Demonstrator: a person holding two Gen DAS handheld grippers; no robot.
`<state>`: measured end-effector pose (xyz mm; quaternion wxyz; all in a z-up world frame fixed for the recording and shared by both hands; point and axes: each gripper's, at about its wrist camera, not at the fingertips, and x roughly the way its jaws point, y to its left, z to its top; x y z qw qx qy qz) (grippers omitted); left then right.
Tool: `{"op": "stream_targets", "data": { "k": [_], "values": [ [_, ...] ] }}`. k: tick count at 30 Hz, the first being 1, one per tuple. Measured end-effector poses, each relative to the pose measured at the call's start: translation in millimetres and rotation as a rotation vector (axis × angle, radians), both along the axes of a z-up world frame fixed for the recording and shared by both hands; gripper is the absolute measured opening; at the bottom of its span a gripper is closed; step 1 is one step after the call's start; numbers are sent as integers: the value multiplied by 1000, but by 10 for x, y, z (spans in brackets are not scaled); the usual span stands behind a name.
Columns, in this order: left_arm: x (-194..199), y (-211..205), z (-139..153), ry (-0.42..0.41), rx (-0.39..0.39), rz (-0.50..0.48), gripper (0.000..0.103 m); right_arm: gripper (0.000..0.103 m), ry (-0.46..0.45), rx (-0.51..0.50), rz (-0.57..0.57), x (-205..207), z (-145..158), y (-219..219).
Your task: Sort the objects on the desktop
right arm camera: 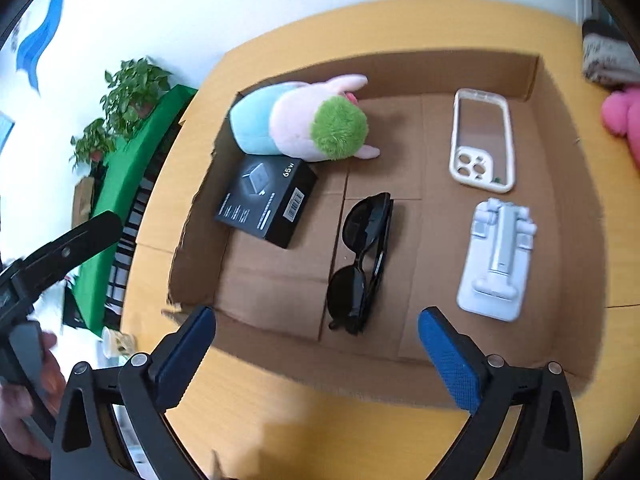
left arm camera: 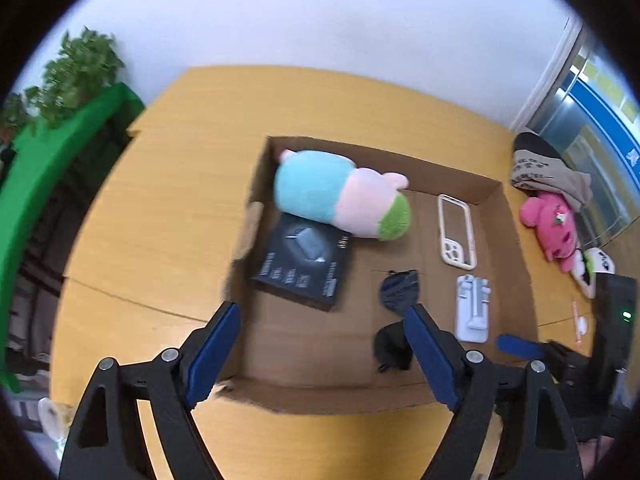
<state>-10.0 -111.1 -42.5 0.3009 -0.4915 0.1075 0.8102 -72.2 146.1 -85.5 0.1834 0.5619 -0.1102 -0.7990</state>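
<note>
A shallow cardboard box [right arm camera: 460, 68] lies on the yellow desk. In it are a pastel plush toy [right arm camera: 300, 122], a black 65W charger carton [right arm camera: 266, 200], black sunglasses [right arm camera: 362, 258], a white phone case [right arm camera: 482, 140] and a white folding phone stand [right arm camera: 498, 258]. The same things show in the left wrist view: plush [left arm camera: 344, 194], carton [left arm camera: 306, 264], sunglasses [left arm camera: 400, 288], case [left arm camera: 458, 232], stand [left arm camera: 474, 308]. My left gripper [left arm camera: 324, 322] is open and empty above the box's near edge. My right gripper [right arm camera: 318, 322] is open and empty, above the near edge too.
A pink plush toy [left arm camera: 554, 226] and a folded grey cloth [left arm camera: 540, 174] lie on the desk right of the box. A green-covered shelf [left arm camera: 48, 172] with potted plants [right arm camera: 128, 96] stands to the left. A black device [left arm camera: 616, 320] sits at the right edge.
</note>
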Motion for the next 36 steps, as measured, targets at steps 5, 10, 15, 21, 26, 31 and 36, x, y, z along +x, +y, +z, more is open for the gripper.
{"op": "stream_targets", "data": {
  "k": [5, 10, 15, 21, 26, 31, 36],
  "values": [
    [97, -146, 120, -8, -1, 78, 84, 103, 25, 72, 21, 179, 119, -9],
    [185, -215, 290, -9, 56, 80, 84, 103, 57, 122, 4, 299, 280, 85],
    [311, -250, 452, -12, 148, 75, 88, 103, 85, 167, -11, 396, 421, 146],
    [482, -292, 589, 35, 164, 101, 90, 103, 105, 204, -23, 477, 551, 189],
    [578, -170, 587, 57, 99, 61, 90, 103, 122, 212, -48, 512, 660, 274],
    [650, -48, 592, 70, 62, 25, 90, 103, 138, 219, -76, 559, 756, 357],
    [741, 1, 597, 72, 54, 17, 90, 103, 147, 233, -86, 615, 806, 387]
  ]
}}
